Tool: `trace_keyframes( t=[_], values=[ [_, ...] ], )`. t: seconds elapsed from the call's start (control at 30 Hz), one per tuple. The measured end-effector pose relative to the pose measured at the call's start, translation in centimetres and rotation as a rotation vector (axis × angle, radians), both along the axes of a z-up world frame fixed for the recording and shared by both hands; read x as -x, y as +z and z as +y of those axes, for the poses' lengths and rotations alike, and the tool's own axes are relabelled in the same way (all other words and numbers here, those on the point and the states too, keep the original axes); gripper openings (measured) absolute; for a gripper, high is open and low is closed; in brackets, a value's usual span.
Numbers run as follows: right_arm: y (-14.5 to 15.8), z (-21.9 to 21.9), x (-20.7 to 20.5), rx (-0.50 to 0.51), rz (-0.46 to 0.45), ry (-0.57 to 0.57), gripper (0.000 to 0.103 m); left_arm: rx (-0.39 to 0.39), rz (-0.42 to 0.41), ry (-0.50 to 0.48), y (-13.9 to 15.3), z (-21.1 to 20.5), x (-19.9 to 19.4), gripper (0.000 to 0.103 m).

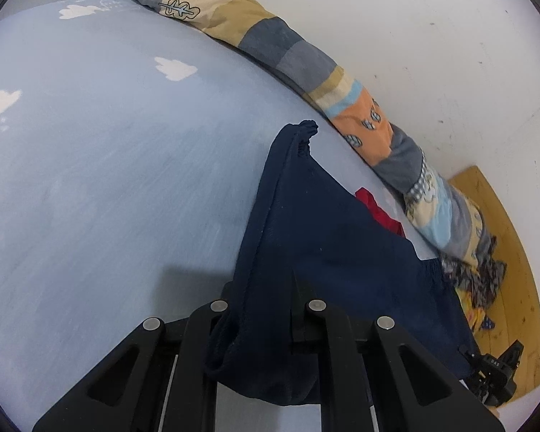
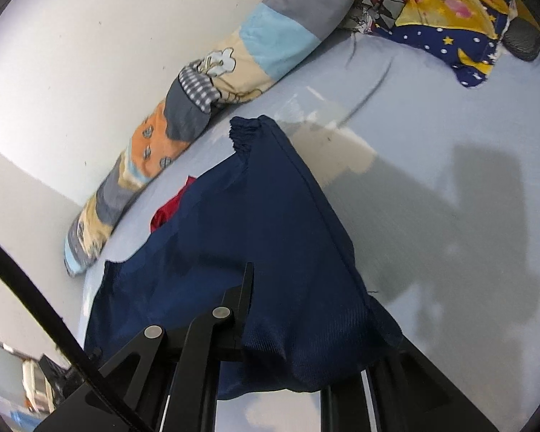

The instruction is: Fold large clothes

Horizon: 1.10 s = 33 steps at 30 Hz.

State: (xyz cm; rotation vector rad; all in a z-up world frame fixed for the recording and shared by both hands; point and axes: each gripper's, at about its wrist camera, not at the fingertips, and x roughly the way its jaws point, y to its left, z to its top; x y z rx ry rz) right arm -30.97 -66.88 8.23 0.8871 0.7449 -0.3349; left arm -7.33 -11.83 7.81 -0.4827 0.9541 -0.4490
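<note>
A dark blue garment [image 1: 327,252] hangs between the two grippers, above a bed [image 1: 108,180] covered with a light blue sheet. One gathered, elastic end of the garment [image 2: 244,131] reaches toward the wall side of the bed, and it seems to touch the sheet there, though the blur makes this hard to judge.

The left gripper [image 1: 266,327] has its jaws clenched on one edge of the garment; the cloth bunches between the jaws and droops below them. The right gripper [image 2: 270,320] also has its jaws closed on the garment, and the cloth falls over the right side of this gripper and hides one finger. In the left wrist view, part of the right gripper shows at the lower right, at the far corner of the blue cloth.

Behind the garment lies a red piece of cloth [image 1: 378,212] on the sheet, partly hidden by the blue fabric. Along the white wall [image 1: 432,36] stretches a long rolled quilt [image 1: 298,54] with blocks of grey, beige, orange and light blue. At one end of the bed there is a pile of yellow and dark blue fabric with stars [image 2: 450,28]. A wooden floor [image 1: 514,252] is visible beyond the bed. The shadows of the grippers fall on the sheet.
</note>
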Motion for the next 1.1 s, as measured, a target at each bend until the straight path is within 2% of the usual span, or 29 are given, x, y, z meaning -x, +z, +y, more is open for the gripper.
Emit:
trace_keyframes(
  t=[0.23, 0.37, 0.4, 0.43, 0.5, 0.53, 0.57, 0.6, 0.67, 0.7, 0.73, 0.77, 0.83, 0.87, 0.9, 0.93, 1.0, 1.07, 1.1],
  values=[
    [-1.1, 1.8, 6.5, -0.044, 0.044, 0.027, 0.014, 0.013, 0.032, -0.002, 0.3, 2.7, 6.4, 0.012],
    [-2.4, 2.1, 8.8, -0.082, 0.076, 0.002, 0.014, 0.016, 0.073, 0.003, -0.8, 3.8, 8.5, 0.013],
    [-3.2, 1.9, 9.2, -0.108, 0.092, -0.006, 0.018, 0.012, 0.095, 0.011, -1.3, 4.1, 8.8, 0.014],
    [-3.6, 1.8, 9.4, -0.125, 0.111, -0.013, 0.024, -0.002, 0.126, 0.034, -1.9, 4.6, 8.9, 0.02],
    [-4.8, 0.9, 10.6, -0.161, 0.193, -0.09, 0.059, -0.055, 0.178, 0.106, -2.7, 5.7, 9.2, 0.04],
    [-4.9, 0.3, 11.4, -0.169, 0.204, -0.135, 0.063, -0.094, 0.194, 0.173, -2.8, 6.8, 9.3, 0.048],
    [-4.7, -0.1, 12.2, -0.167, 0.202, -0.175, 0.066, -0.096, 0.193, 0.225, -2.7, 7.9, 9.5, 0.048],
    [-4.2, -0.5, 13.0, -0.145, 0.208, -0.224, 0.066, -0.088, 0.189, 0.272, -2.4, 9.0, 9.5, 0.048],
    [-2.3, -1.1, 14.2, -0.04, 0.208, -0.316, 0.066, -0.127, 0.129, 0.35, -1.1, 10.1, 9.7, 0.048],
    [-1.0, -1.2, 14.4, 0.003, 0.156, -0.336, 0.066, -0.161, 0.071, 0.374, 0.1, 10.0, 9.7, 0.048],
    [0.4, -1.0, 14.0, 0.042, 0.081, -0.317, 0.066, -0.178, 0.028, 0.374, 0.8, 9.7, 9.7, 0.048],
    [1.4, -0.6, 13.2, 0.077, 0.048, -0.284, 0.066, -0.197, -0.014, 0.359, 1.5, 9.0, 9.6, 0.048],
    [3.0, 1.1, 10.4, 0.18, 0.016, -0.16, 0.066, -0.281, -0.108, 0.283, 3.0, 5.5, 8.9, 0.049],
    [3.6, 2.3, 8.0, 0.231, -0.003, -0.072, 0.066, -0.316, -0.144, 0.243, 3.2, 3.8, 8.6, 0.057],
    [3.5, 2.9, 6.9, 0.236, -0.017, -0.031, 0.061, -0.347, -0.176, 0.189, 3.5, 1.9, 8.1, 0.065],
    [3.2, 3.5, 5.1, 0.228, -0.036, 0.013, 0.056, -0.387, -0.209, 0.121, 3.5, -0.7, 7.5, 0.079],
    [2.4, 4.2, 1.8, 0.238, -0.018, 0.055, 0.04, -0.438, -0.237, 0.038, 3.0, -4.5, 6.1, 0.081],
    [1.0, 3.7, -1.2, 0.214, -0.014, 0.093, 0.031, -0.464, -0.244, -0.033, 2.3, -6.7, 4.7, 0.081],
    [0.1, 3.2, -2.7, 0.205, 0.007, 0.093, 0.031, -0.49, -0.252, -0.046, 1.8, -7.5, 3.9, 0.081]
  ],
)
